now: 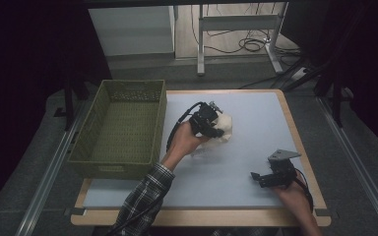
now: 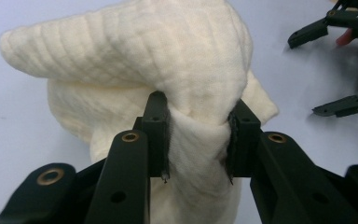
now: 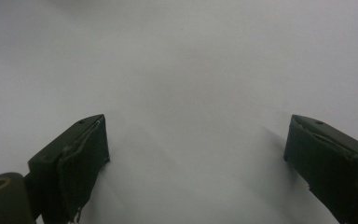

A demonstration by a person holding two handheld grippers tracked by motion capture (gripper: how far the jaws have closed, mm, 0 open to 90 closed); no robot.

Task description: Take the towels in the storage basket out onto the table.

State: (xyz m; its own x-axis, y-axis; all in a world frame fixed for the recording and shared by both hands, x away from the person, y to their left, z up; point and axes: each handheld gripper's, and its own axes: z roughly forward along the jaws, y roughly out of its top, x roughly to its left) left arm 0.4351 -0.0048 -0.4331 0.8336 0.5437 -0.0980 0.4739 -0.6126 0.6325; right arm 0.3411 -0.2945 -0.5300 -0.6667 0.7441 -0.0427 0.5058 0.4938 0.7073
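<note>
A cream quilted cloth point(image 1: 226, 127) lies bunched near the middle of the pale mat point(image 1: 256, 147). My left gripper point(image 1: 210, 129) is shut on a fold of the cloth point(image 2: 135, 51), its jaws pinching the fabric from both sides point(image 2: 198, 140). A woven green basket point(image 1: 153, 132) stands at the left of the table with nothing showing inside it. My right gripper point(image 1: 257, 178) rests low near the front right of the mat, open, with bare mat between its fingers point(image 3: 198, 149). The right gripper point(image 2: 328, 70) also appears far off in the left gripper view.
The mat sits on a wooden table point(image 1: 295, 132) with its edge close to the right hand. Beyond the table stand a white cabinet point(image 1: 133, 29) and a metal frame with cables on the floor point(image 1: 241, 39).
</note>
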